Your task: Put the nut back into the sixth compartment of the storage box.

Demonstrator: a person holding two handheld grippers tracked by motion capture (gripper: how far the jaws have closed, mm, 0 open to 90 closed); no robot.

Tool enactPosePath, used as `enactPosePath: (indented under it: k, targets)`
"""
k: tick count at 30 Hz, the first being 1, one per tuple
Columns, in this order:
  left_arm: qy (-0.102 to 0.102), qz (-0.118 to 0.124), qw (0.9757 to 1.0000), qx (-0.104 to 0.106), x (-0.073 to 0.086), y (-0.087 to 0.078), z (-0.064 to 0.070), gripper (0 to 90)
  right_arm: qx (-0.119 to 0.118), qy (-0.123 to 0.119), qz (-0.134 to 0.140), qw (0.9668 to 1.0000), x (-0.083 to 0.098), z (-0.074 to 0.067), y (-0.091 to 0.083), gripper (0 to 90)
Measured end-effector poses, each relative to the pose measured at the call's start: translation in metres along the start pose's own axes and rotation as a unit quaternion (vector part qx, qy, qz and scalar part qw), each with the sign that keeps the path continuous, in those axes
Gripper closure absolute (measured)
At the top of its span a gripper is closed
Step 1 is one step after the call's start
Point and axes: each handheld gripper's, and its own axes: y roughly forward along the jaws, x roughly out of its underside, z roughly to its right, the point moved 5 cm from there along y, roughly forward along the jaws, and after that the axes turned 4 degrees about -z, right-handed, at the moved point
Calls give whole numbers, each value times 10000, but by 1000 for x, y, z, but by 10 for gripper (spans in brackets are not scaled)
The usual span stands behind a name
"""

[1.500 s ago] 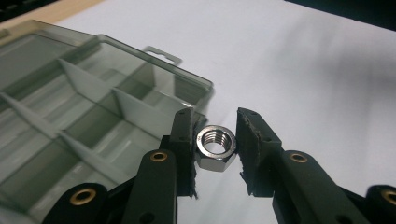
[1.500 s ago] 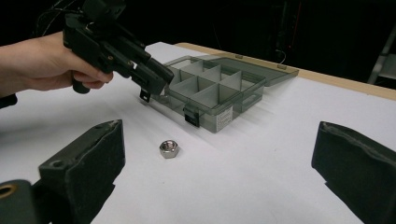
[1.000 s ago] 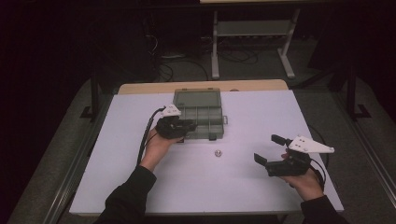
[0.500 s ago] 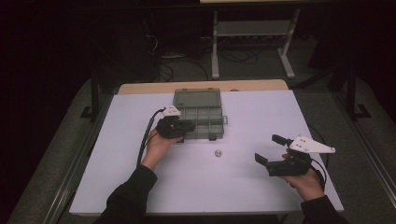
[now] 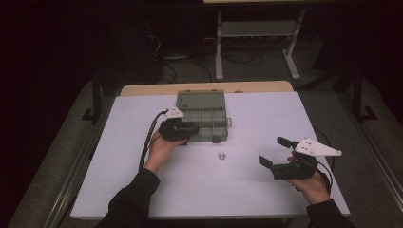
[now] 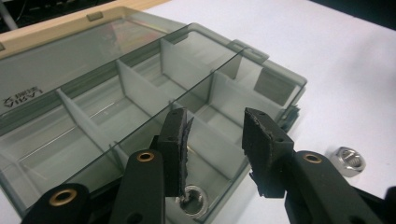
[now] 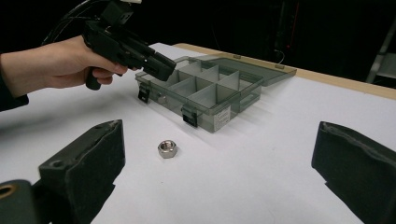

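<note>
A smoky clear compartment box [image 5: 202, 118] lies on the white table with its lid [image 5: 199, 99] open flat behind it. My left gripper [image 5: 191, 128] hovers over the box's near left corner, open and holding nothing. In the left gripper view its pads [image 6: 176, 140] stand apart above a front compartment, where a steel nut [image 6: 194, 199] lies. A second steel nut [image 5: 221, 155] rests on the table in front of the box [image 7: 205, 91]. My right gripper [image 5: 274, 152] is at the right, jaws wide open and empty, pointing toward that nut [image 7: 166, 148].
The table's wooden back edge [image 5: 204, 88] runs behind the box. A metal stand [image 5: 256, 33] and cables are on the dark floor beyond. Bare white table [image 5: 266, 118] spreads between the box and my right gripper.
My left gripper has shifted slightly toward the box's near edge. My right gripper has hardly moved.
</note>
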Motion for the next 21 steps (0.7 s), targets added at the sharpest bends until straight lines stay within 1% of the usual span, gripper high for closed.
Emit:
enactPosePath:
  k: [5,6,7,8,9,12,14,15,17,19,20,21]
  targets:
    - [131,56,9997,223,-6,-6,17,604,10,1,1,10000,0,0,0,23]
    - [131,56,9997,223,-6,-6,17,605,10,1,1,10000,0,0,0,23]
    - [153,78,9993,325,-7,-7,24,608,18,6,0,10000,0,0,0,23]
    - [169,58,9991,381,-7,-7,28,609,19,1,1,10000,0,0,-1,23]
    - [223,39,9989,420,-8,-6,32,609,20,-1,3,10000,0,1,-1,23]
    - [291,0,9980,559,-8,-2,43,606,28,-2,11,10000,0,1,-1,23]
    - [314,-16,9978,583,-8,-2,46,605,31,-8,1,10000,0,1,-1,23]
    - [365,-57,9971,665,-7,2,52,603,26,-8,3,10000,0,1,-1,23]
    - [389,-109,9964,750,-5,5,58,600,24,-25,9,10000,0,1,-1,23]
    - [469,-172,9954,819,-3,9,62,599,25,-16,-2,10000,0,1,-1,23]
    - [469,-172,9954,819,-3,9,62,598,23,-11,-1,10000,0,1,-1,23]
    - [547,-237,9946,849,-2,11,66,594,24,-12,0,10000,0,1,-1,23]
